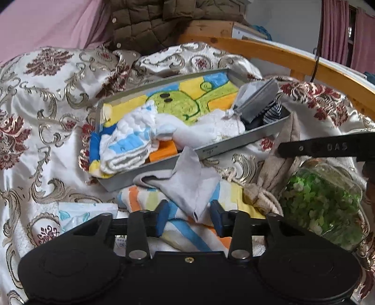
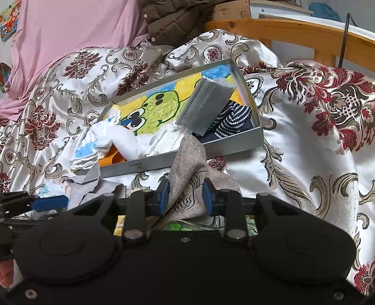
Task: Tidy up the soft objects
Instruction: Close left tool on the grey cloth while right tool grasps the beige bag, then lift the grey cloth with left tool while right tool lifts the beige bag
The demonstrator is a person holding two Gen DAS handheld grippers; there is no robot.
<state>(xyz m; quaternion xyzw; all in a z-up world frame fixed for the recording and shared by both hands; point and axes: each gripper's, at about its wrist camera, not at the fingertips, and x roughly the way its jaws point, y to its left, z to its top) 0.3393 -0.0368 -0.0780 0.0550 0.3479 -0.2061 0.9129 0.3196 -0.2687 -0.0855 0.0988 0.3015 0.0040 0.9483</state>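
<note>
The right gripper (image 2: 185, 197) pinches the linen pouch (image 2: 192, 162) just short of the tray (image 2: 234, 145) ahead. The left gripper (image 1: 189, 217) stands open around a grey cloth (image 1: 187, 178). The pouch's loose end could snag on the tray's rim.

Bed covered in a shiny cream spread (image 1: 35, 131) with red and gold flowers, rumpled all over. Straight ahead of both grippers, a shallow grey tray (image 1: 234, 146) resting on the spread, tilted, packed with cloths. Nearer, just in front of the left gripper, a striped towel (image 1: 145, 199) lying flat, a grey cloth (image 1: 194, 187) draped over it. Right of that gripper, a clear bag of green bits (image 1: 321, 199). Left of it, a pale blue-printed packet (image 1: 79, 212). Beyond the tray, a wooden bed rail (image 1: 281, 56) and a brown quilted jacket (image 1: 150, 21).
</note>
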